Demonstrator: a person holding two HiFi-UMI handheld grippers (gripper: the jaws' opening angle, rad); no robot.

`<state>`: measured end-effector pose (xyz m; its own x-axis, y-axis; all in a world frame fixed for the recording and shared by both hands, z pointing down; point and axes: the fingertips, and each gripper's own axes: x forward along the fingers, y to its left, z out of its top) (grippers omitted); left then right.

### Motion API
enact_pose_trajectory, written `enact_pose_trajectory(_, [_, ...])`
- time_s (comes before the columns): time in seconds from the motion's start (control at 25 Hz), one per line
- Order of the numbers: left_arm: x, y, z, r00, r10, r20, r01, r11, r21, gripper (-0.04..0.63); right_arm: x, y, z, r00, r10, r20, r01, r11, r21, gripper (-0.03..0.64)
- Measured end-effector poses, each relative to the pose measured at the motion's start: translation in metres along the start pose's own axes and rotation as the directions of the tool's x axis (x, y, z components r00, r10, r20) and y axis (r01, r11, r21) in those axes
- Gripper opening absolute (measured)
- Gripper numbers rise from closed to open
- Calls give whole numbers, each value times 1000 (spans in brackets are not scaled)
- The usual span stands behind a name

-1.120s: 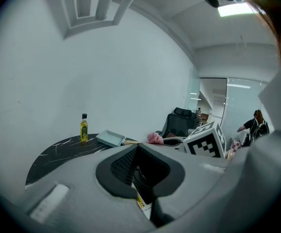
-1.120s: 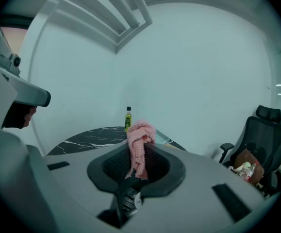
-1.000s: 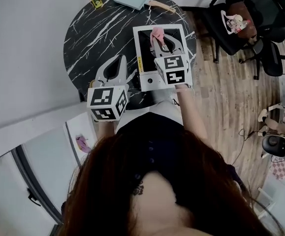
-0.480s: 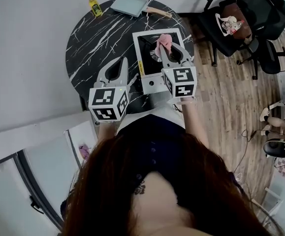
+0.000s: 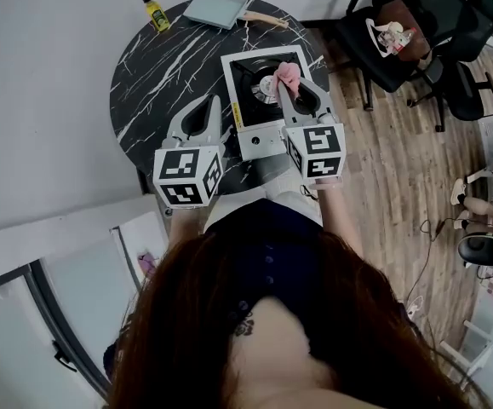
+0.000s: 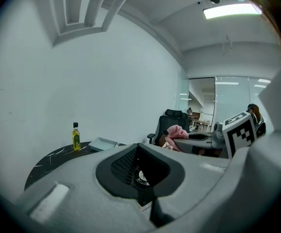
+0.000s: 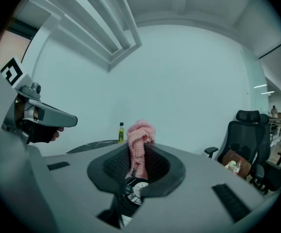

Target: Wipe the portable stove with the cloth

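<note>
**Over the burner (image 5: 264, 88), the right gripper (image 5: 286, 82) pinches the pink cloth (image 5: 287, 72)**

Between the right gripper's jaws the cloth is clamped at the very tips. The jaws are closed on a fold of it: a bunched tuft stands above them and a strip hangs down through the oval opening toward the burner. Whether that strip touches the metal cannot be told. This gripper is held roughly level and points away from the person, with its marker cube (image 5: 314, 150) over the front panel of the portable stove (image 5: 259, 143). Behind the cube, the person's right forearm (image 5: 338, 207) runs back to the body, close to the torso.

To the left, the left gripper (image 5: 209, 102) has its jaws brought together with nothing between them. It is also about level and pointing forward — parallel to the right one and well apart from it. It hangs over the near part of the round black marble table (image 5: 157, 66), just beside the stove's left edge.

The stove sits on the right half of the table, close to the person. At the table's far rim stand a small yellow bottle (image 5: 152, 11) and a flat grey-blue tray (image 5: 216, 8) — both well apart from the grippers. Beyond the table on the right, a black office chair (image 5: 399, 32) stands on the wooden floor (image 5: 382, 143).
</note>
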<state>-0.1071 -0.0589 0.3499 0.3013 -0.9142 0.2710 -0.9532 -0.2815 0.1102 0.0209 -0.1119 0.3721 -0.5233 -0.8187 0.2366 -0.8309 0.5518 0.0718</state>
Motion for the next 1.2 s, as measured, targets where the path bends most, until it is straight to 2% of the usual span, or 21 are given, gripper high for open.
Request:
enact_pose_trajectory(0.48, [-15,-52,4,999,40,3,-40,999,6,11,-51,-12,13,998,42,42,-41,999,-28,58])
enact_pose_trajectory(1.2, [-46,-112,-11,995,96,7,-96,995,9,11,-113,-22,-1,993,95,73,-93,995,-39,58])
